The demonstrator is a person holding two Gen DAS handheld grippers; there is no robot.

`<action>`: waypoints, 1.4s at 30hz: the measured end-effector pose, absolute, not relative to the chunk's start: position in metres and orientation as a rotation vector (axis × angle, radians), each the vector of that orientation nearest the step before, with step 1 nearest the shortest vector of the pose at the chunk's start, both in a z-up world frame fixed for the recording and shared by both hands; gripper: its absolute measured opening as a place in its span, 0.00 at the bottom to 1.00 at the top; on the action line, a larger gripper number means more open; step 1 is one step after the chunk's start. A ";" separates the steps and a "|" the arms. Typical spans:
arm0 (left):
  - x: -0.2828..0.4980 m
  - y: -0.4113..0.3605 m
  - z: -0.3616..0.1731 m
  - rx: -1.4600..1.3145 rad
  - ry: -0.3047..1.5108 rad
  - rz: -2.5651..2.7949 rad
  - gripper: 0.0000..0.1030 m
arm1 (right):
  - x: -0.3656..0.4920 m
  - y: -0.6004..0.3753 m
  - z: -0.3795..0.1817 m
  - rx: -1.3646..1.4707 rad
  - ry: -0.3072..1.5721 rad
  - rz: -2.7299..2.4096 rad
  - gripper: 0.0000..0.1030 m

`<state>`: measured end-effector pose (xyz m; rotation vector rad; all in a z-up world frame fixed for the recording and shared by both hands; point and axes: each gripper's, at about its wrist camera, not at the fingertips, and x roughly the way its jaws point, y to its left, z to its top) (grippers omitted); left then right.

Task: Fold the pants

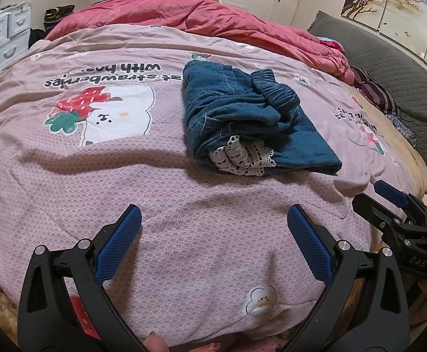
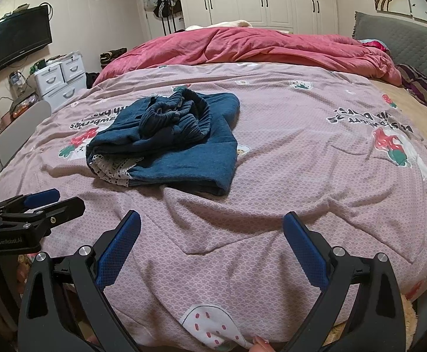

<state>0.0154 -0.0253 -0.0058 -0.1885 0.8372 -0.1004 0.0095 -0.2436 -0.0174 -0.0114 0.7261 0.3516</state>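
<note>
- Blue pants [image 1: 251, 117], lace trim [image 1: 240, 158] showing, lie folded mid-bed [image 1: 184, 220].
- Left hand-held gripper [image 1: 213, 223] and right hand-held gripper [image 2: 212, 226]: jaws spread, empty, hovering near the bed's near edge.
- Folding looks complete; at most, tidy the bunched waistband [image 2: 178, 117].

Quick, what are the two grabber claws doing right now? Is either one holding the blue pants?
Left gripper: open, holding nothing.
Right gripper: open, holding nothing.
The folded dark blue pants with white lace trim lie untouched on the pink patterned bedspread.
</note>
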 end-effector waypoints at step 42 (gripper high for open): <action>0.019 -0.020 -0.008 -0.209 0.865 -0.092 0.91 | 0.016 -0.256 -0.017 -0.017 0.743 0.293 0.94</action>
